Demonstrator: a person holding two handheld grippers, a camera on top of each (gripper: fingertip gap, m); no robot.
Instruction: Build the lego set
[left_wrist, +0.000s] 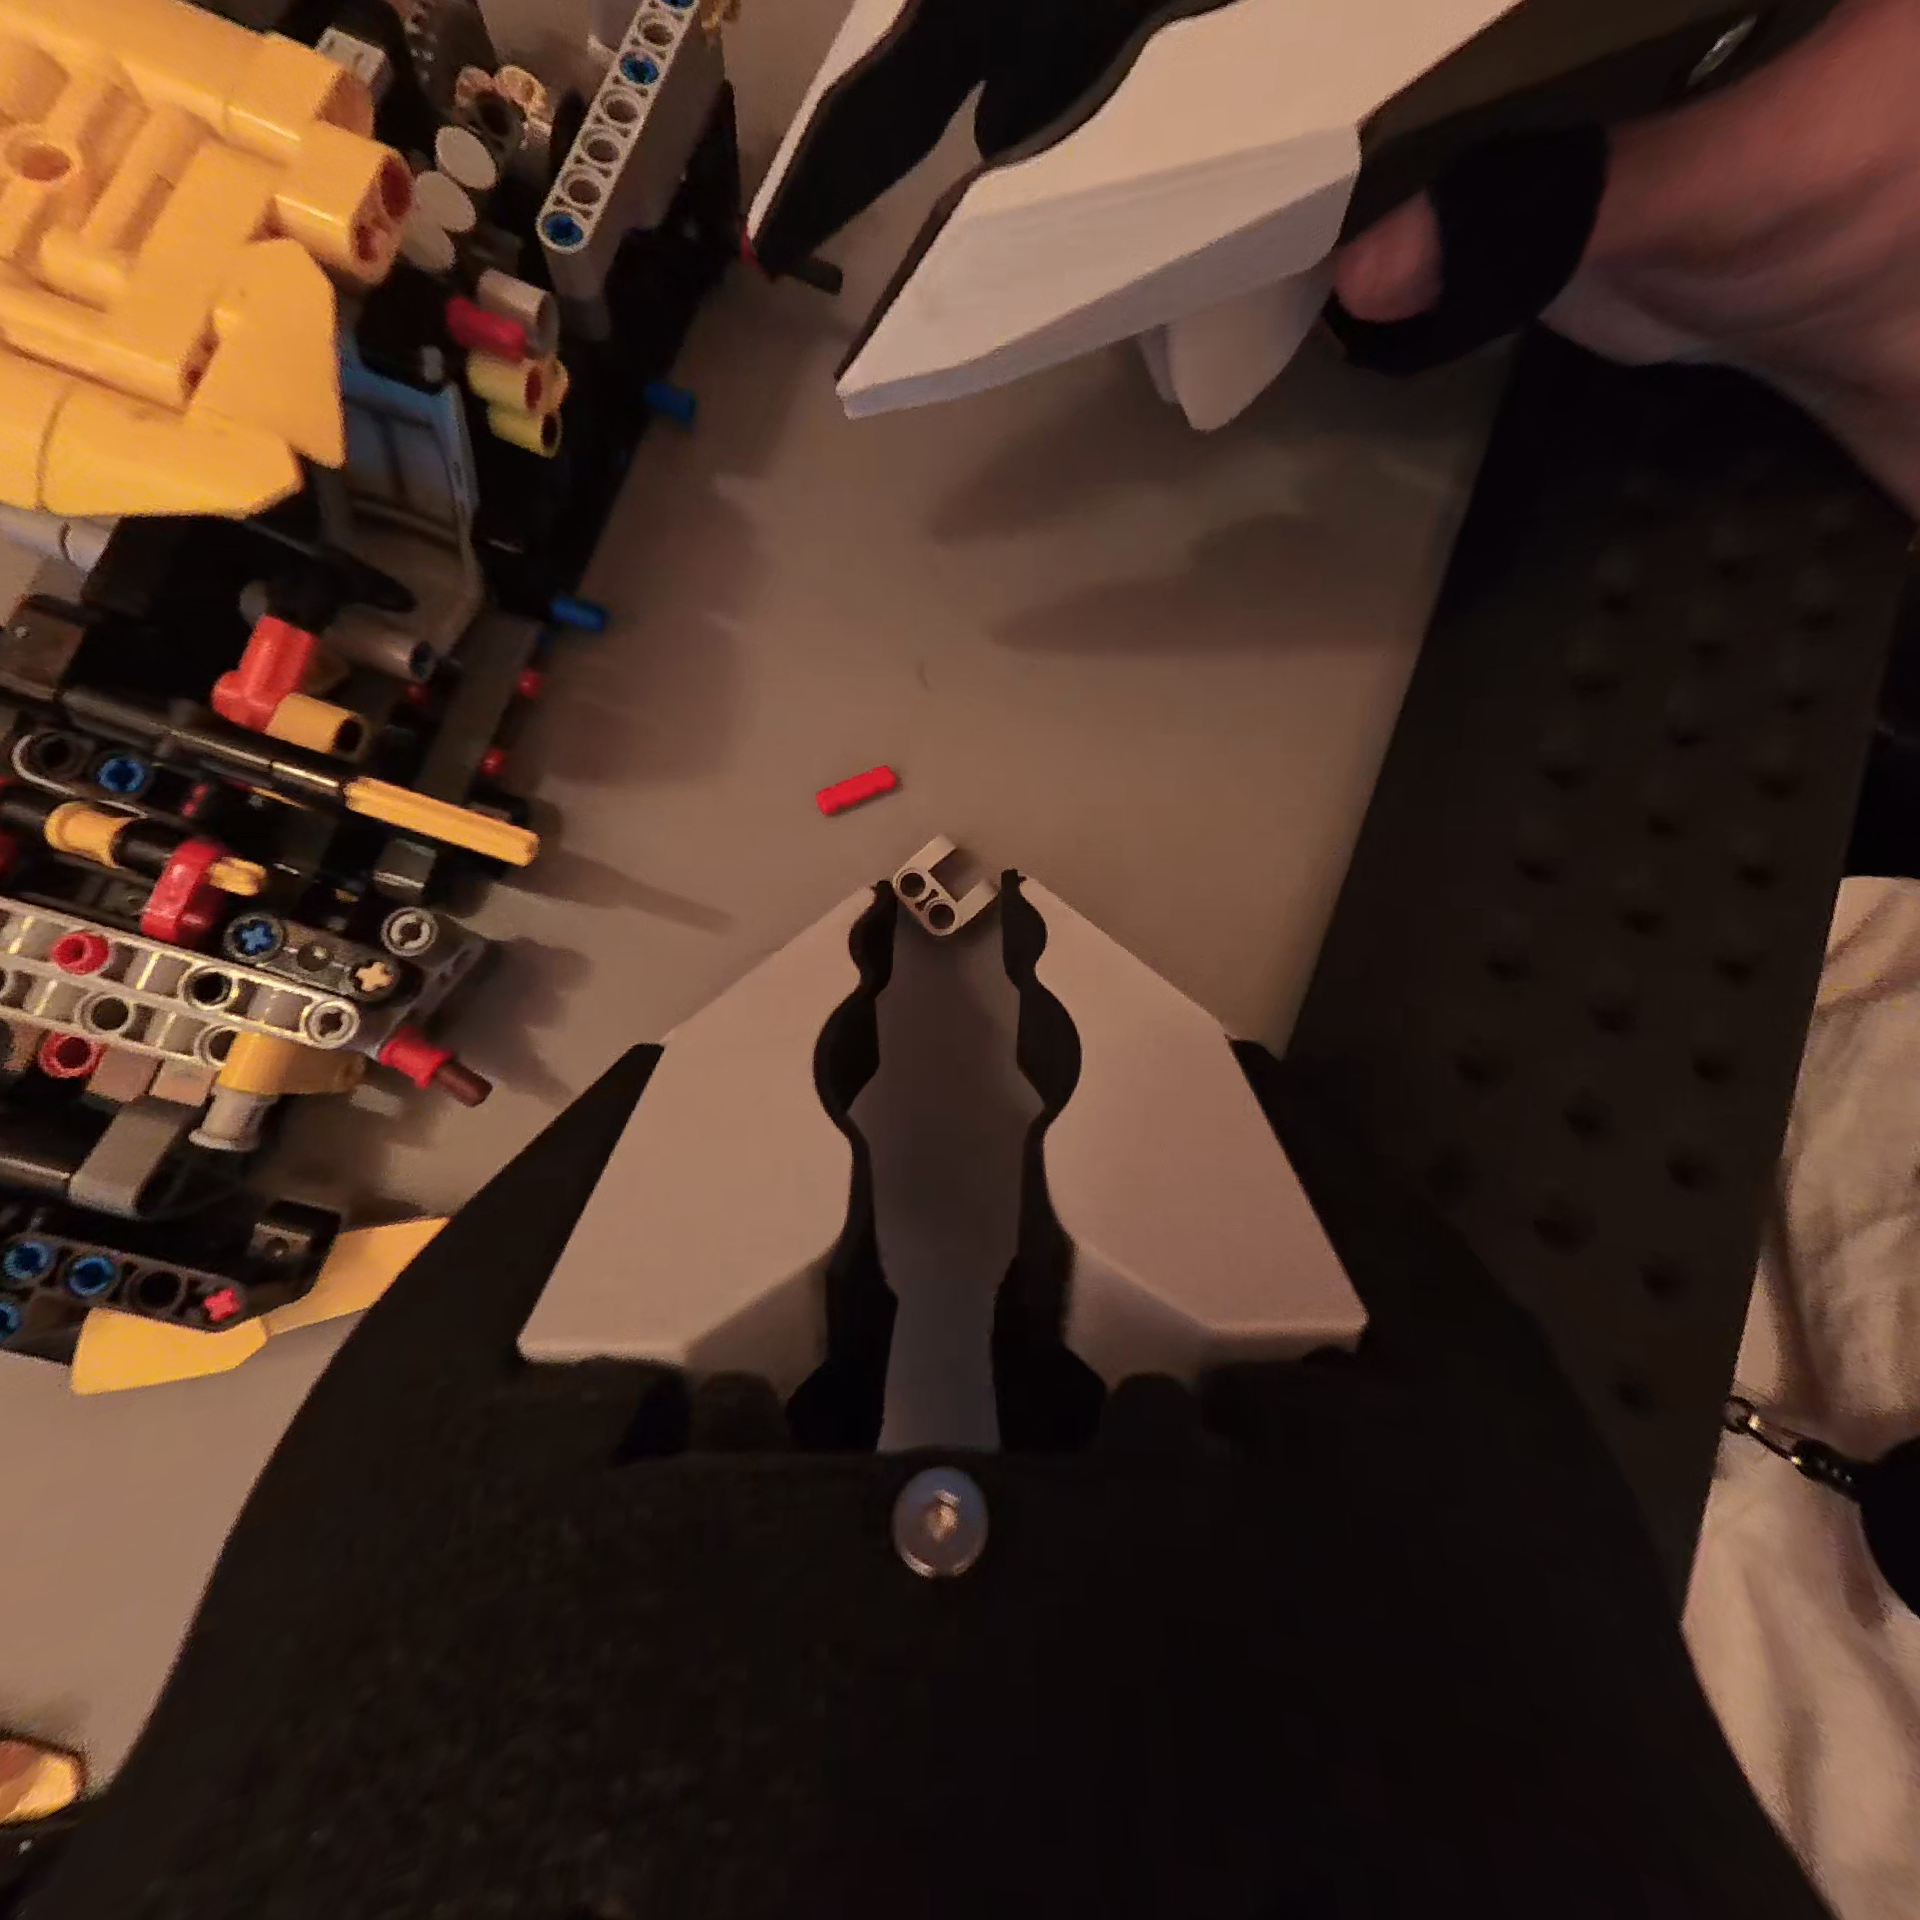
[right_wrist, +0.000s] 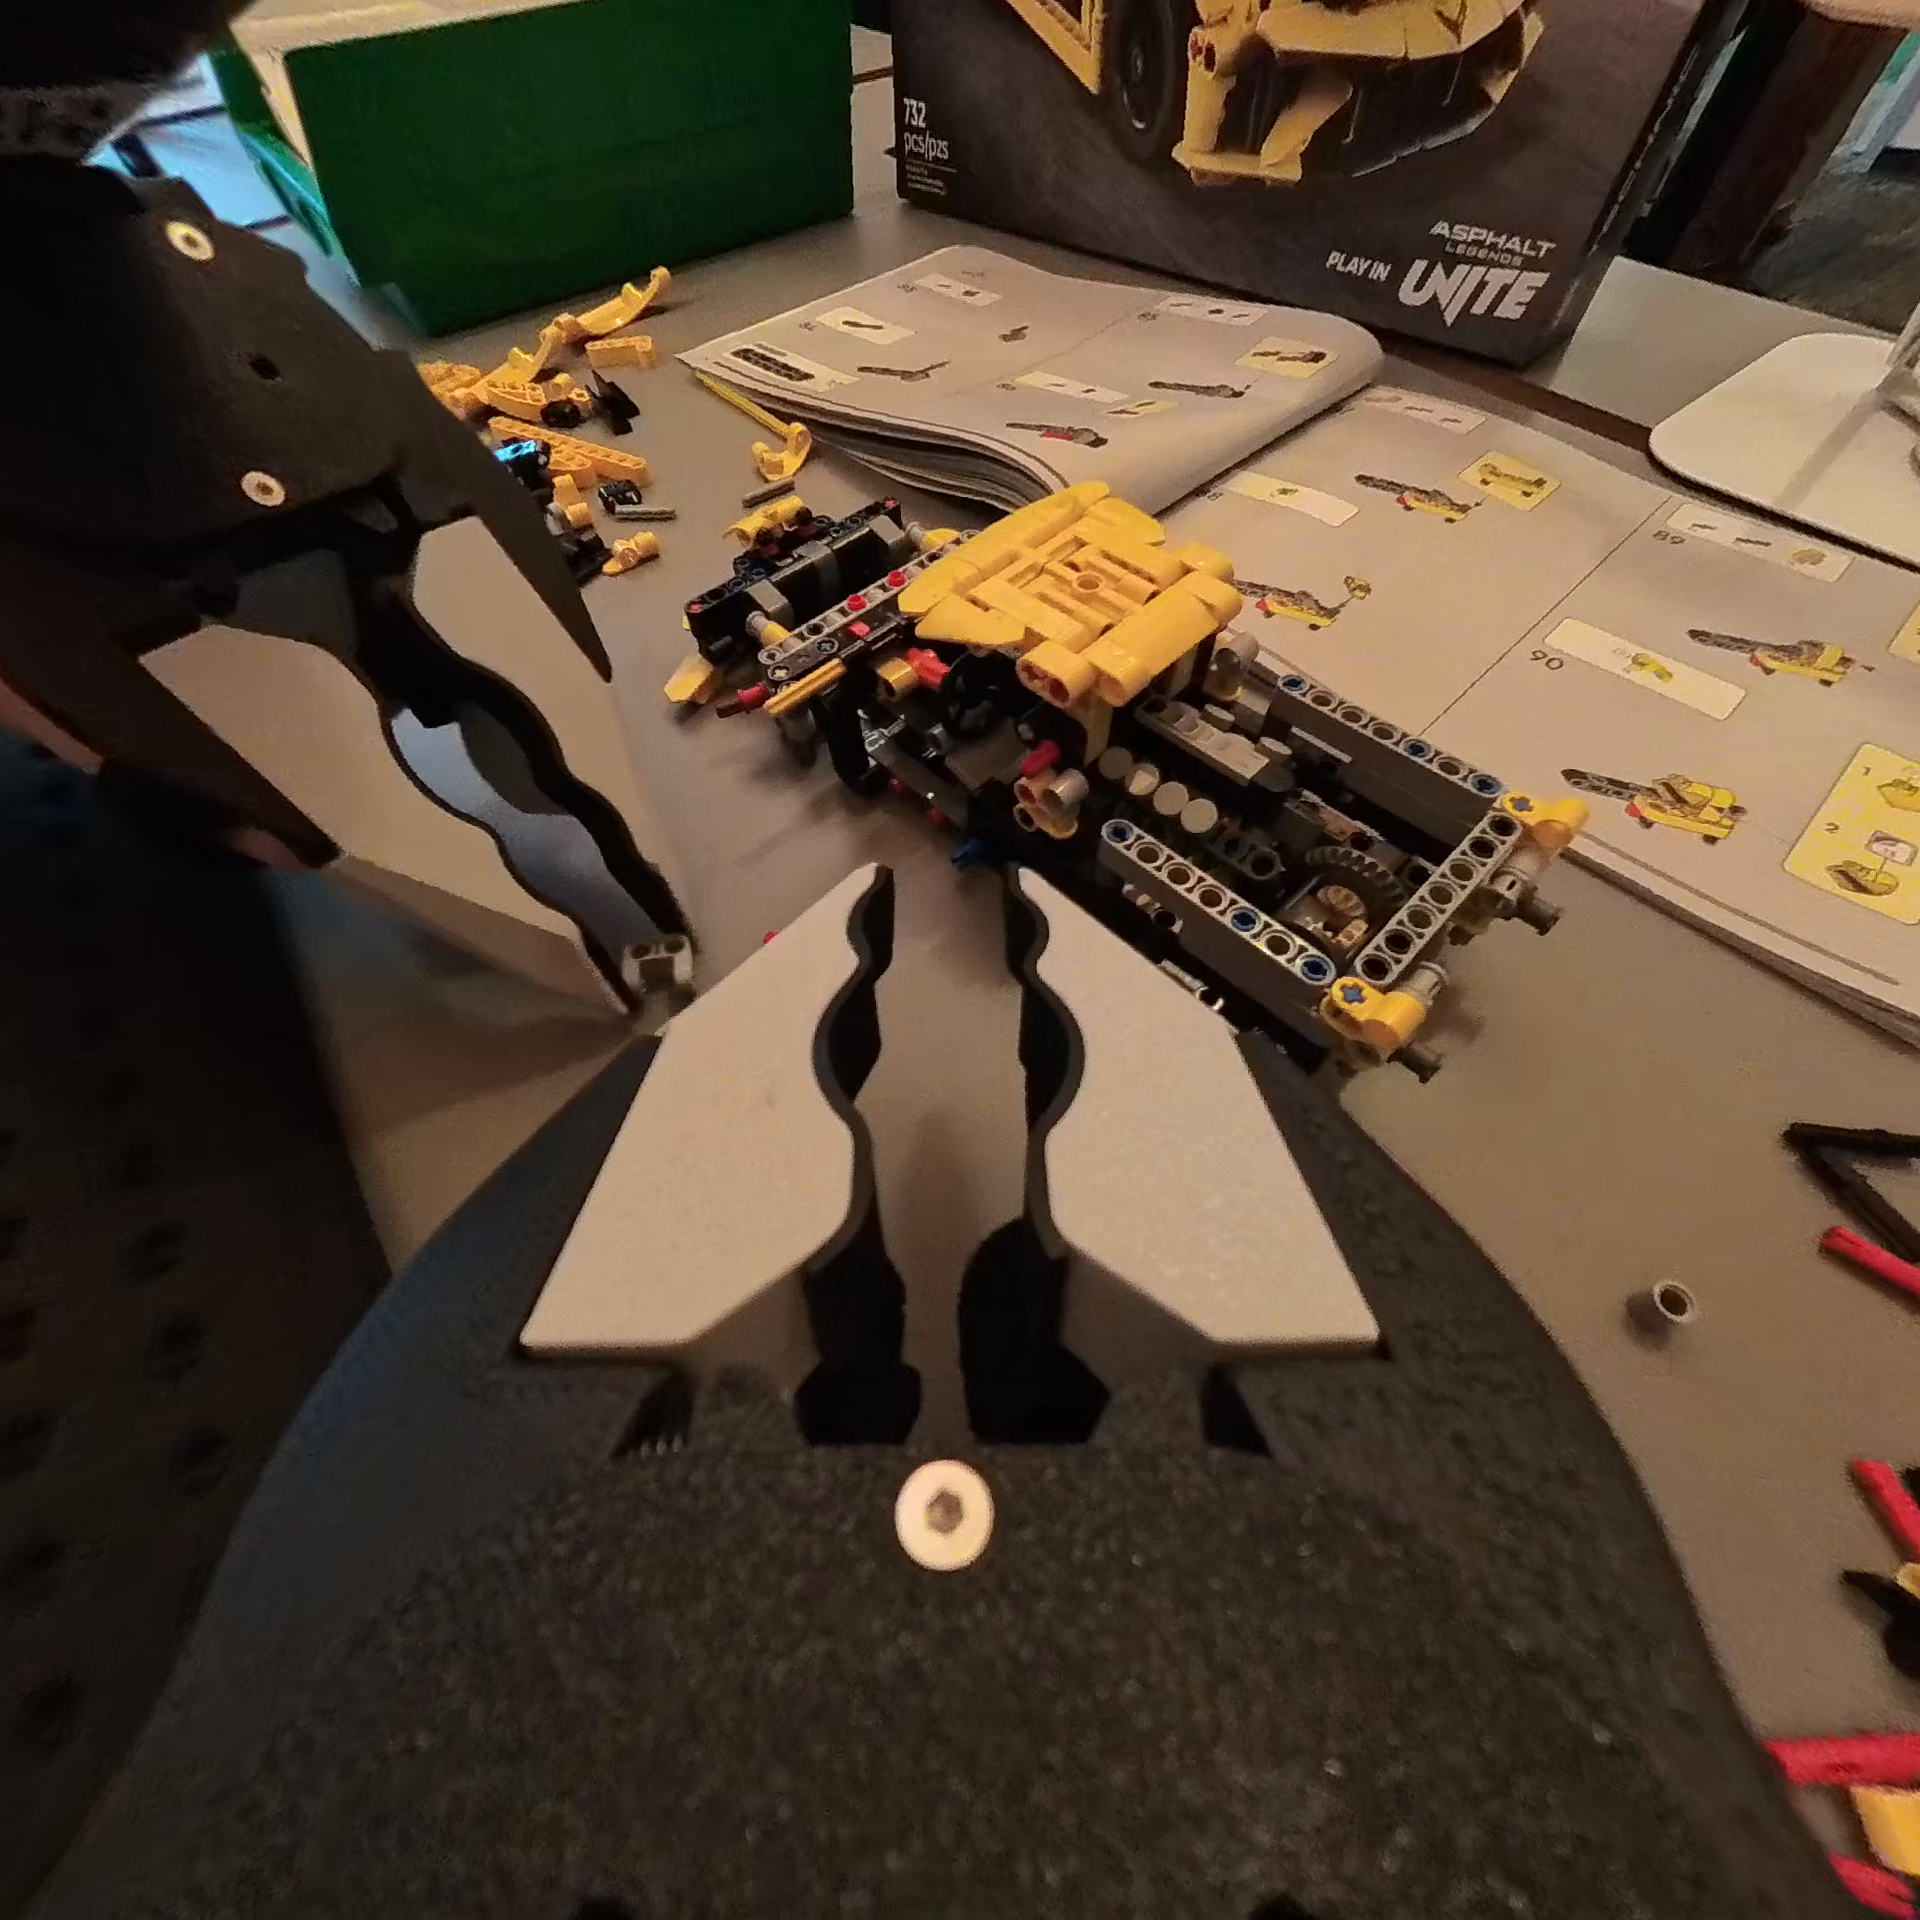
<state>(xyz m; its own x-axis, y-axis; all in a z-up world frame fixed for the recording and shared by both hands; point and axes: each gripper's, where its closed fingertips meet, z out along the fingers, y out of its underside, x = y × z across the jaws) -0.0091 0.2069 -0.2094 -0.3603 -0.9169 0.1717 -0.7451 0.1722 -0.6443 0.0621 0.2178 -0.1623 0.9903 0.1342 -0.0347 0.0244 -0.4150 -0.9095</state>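
My left gripper (left_wrist: 948, 891) hangs low over the grey table (left_wrist: 1091, 644), shut on a small grey L-shaped connector (left_wrist: 938, 896). In the right wrist view the connector (right_wrist: 658, 958) sits at the left gripper's tips (right_wrist: 665, 951), just above the table. A short red axle piece (left_wrist: 857, 790) lies just beyond it. The half-built yellow and black car (left_wrist: 260, 727) lies to the left. My right gripper (right_wrist: 951, 883) is open and empty, pointing at the car's (right_wrist: 1091, 727) grey frame end. The right gripper also shows top right in the left wrist view (left_wrist: 816, 312), held by a gloved hand.
An open instruction booklet (right_wrist: 1558, 623) lies behind the car, with the set's box (right_wrist: 1299, 187) and a green box (right_wrist: 582, 145) farther back. Loose yellow parts (right_wrist: 551, 416) lie at back left, red parts (right_wrist: 1870, 1268) and a grey bush (right_wrist: 1671, 1301) at right. A dark studded mat (left_wrist: 1610, 831) borders the table. One gripper's finger ends stand about 9 centimeters off the other's. The grey bush (right_wrist: 1671, 1301) is closer to my right gripper, around 15 centimeters from its tips; the left tips are 20 centimeters off.
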